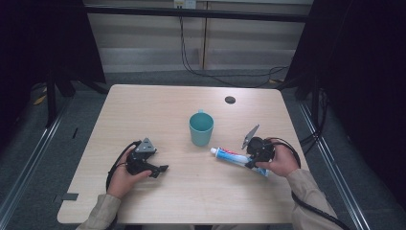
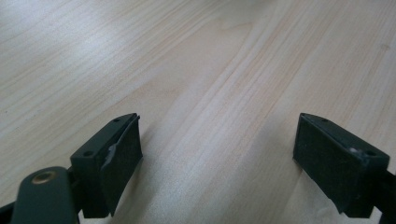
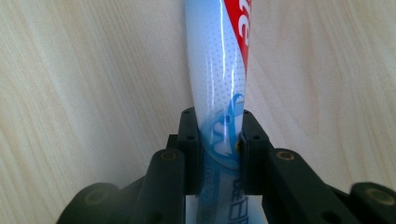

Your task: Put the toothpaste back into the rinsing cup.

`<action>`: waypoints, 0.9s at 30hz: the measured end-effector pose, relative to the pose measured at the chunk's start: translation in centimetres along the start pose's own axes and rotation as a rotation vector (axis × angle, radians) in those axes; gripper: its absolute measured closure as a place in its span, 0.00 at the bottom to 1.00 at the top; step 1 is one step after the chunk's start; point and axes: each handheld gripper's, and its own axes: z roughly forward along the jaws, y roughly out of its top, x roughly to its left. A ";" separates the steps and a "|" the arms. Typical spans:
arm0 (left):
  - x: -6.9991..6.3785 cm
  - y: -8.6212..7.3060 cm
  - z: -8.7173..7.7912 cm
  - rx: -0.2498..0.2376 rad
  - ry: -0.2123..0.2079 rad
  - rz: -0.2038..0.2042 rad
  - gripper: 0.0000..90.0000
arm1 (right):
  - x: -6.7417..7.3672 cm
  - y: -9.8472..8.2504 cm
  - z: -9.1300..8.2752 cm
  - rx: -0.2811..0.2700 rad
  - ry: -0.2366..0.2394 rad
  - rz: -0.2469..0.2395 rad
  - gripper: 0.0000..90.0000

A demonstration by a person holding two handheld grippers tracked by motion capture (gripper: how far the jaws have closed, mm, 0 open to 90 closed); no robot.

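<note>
The right gripper [image 1: 251,162] clamps the toothpaste tube [image 1: 233,155] lying at the table's [image 1: 143,105] four o'clock, below the teal mug [image 1: 201,128]. The left gripper [image 1: 160,169] rests with jaws apart at eight o'clock, bare wood around it.

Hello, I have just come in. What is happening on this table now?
A person sits at a wooden table and holds a two-jaw tool in each hand. The right claw is shut on the rear part of a toothpaste tube, which lies on the table with its white cap pointing toward a teal mug. The mug stands upright just beyond the cap. The left claw is open, holds nothing, and sits low over bare wood at the person's left.
</note>
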 end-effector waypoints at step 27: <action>-3.0 5.8 -0.5 0.097 -0.066 0.086 0.17 | 1.7 1.6 -2.8 -0.025 0.011 -0.050 0.83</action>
